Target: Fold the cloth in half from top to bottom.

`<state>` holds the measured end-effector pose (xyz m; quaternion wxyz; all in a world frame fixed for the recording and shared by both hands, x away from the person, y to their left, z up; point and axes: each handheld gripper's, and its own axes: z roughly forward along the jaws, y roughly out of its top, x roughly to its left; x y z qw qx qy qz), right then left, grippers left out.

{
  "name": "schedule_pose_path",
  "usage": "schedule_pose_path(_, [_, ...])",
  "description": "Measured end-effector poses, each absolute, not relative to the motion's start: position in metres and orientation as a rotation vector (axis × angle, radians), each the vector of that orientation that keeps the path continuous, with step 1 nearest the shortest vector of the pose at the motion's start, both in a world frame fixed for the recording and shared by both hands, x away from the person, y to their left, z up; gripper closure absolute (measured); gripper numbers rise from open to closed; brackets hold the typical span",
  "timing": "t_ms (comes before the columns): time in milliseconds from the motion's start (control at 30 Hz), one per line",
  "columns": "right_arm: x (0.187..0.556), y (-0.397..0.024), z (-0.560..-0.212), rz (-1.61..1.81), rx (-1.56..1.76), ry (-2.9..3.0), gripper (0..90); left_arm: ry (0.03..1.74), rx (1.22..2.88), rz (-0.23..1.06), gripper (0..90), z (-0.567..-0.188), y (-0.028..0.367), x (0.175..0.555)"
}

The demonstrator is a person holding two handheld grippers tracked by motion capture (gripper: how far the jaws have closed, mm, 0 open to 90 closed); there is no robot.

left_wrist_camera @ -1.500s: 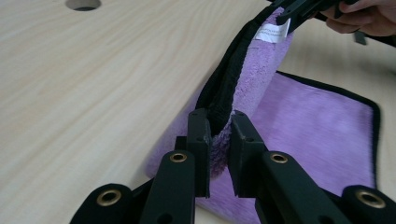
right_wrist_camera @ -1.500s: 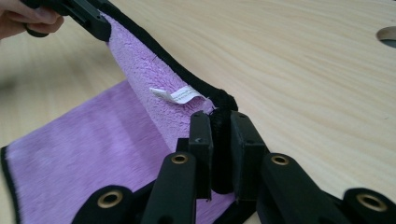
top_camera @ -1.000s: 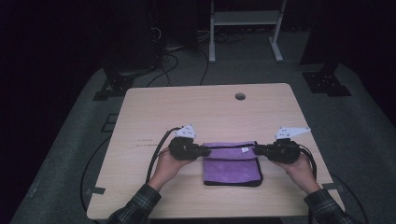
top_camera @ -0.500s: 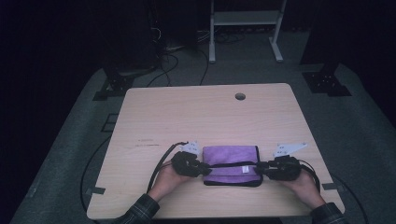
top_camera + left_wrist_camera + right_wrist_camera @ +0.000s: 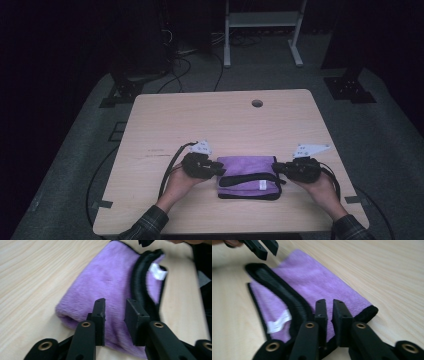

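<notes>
Folding of a purple cloth [image 5: 247,176] on the bench [image 5: 220,125], seen at a late stage. The cloth lies near the front edge of the bench, between the two hands, as a compact, layered rectangle with its long side running left to right. A black-trimmed edge [image 5: 248,177] curves across the upper layer, and a small white label [image 5: 262,185] shows near the front right corner. In the left gripper view the fold on that side reads as a soft rounded roll of pile [image 5: 72,315], so the layers sit loosely rather than pressed flat.

The left gripper [image 5: 218,169] rests at the left end of the cloth. Its jaws stand a little apart over the pile, and nothing is pinched between the pads [image 5: 100,312]. The right gripper [image 5: 278,169] sits at the right end. Its jaws have just been closing and now stand almost together, with a narrow slit between them; whether a thin edge of cloth is caught there cannot be told, though the pads [image 5: 321,312] appear to lie above the fabric, not clamped on it.

Judged from this layout, at least one fold across the cloth is complete and the edges are roughly aligned. What seems left is minor: flattening the raised black trim, squaring the front corners, and perhaps one more fold across the short axis if a smaller packet is wanted.
</notes>
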<state>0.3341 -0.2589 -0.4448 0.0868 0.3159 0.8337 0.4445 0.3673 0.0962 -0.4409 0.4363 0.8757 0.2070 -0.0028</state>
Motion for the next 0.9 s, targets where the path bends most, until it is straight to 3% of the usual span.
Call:
schedule_pose_path(167, [0.34, -0.251, -0.456, 1.288, 0.949, 2.549, 84.0, 0.494, 2.217, -0.034, 70.4, -0.45, 0.091, 0.363])
schedule_pose_path(433, [0.312, -0.251, -0.459, 1.308, 0.853, 2.637, 81.3, 0.448, 2.246, -0.062, 66.0, -0.453, 0.095, 0.334])
schedule_pose_path(900, [0.285, -0.259, -0.465, 1.188, 0.733, 2.703, 59.8, 0.431, 2.369, 0.009, 54.6, -0.462, 0.098, 0.317])
